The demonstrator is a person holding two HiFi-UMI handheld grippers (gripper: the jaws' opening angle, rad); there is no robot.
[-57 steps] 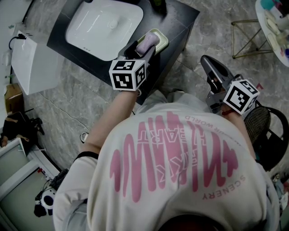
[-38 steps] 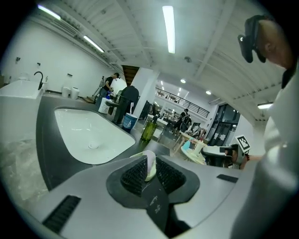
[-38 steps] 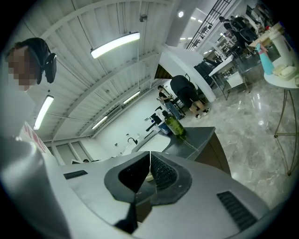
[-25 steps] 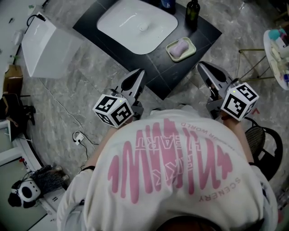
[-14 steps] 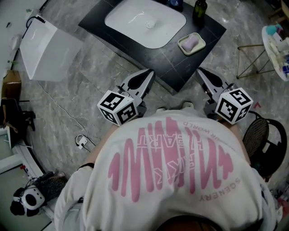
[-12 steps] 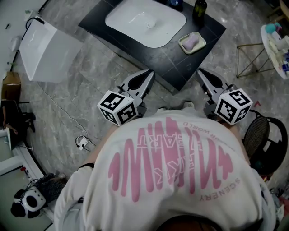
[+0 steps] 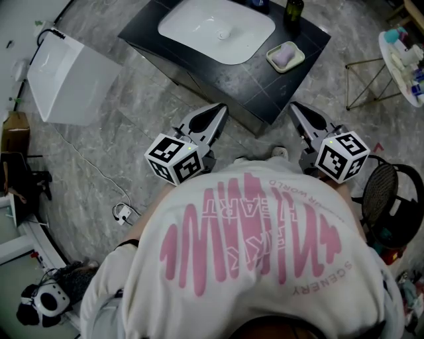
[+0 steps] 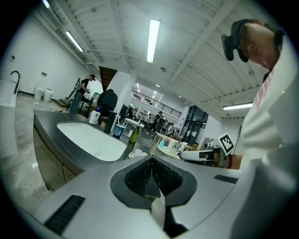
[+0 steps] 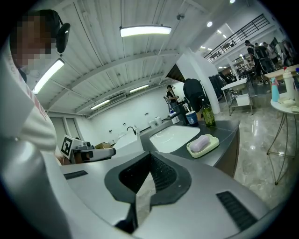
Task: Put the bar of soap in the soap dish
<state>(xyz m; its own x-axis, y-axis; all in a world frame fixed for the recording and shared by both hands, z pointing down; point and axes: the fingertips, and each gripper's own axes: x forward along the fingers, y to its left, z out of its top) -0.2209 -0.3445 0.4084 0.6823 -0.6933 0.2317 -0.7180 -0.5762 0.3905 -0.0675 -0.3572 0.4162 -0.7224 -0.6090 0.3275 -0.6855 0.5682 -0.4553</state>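
Left claw (image 7: 218,111) and right claw (image 7: 297,110) are both held out front, side by side and well apart, tips angled a bit downward. Jaws on each are pressed tight together, nothing gripped in either one.

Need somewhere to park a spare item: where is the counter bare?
Bare: the counter strip between the basin and the near edge, up to the corner before the soap dish. Crowded: the back edge, where a bottle stands behind the dish.
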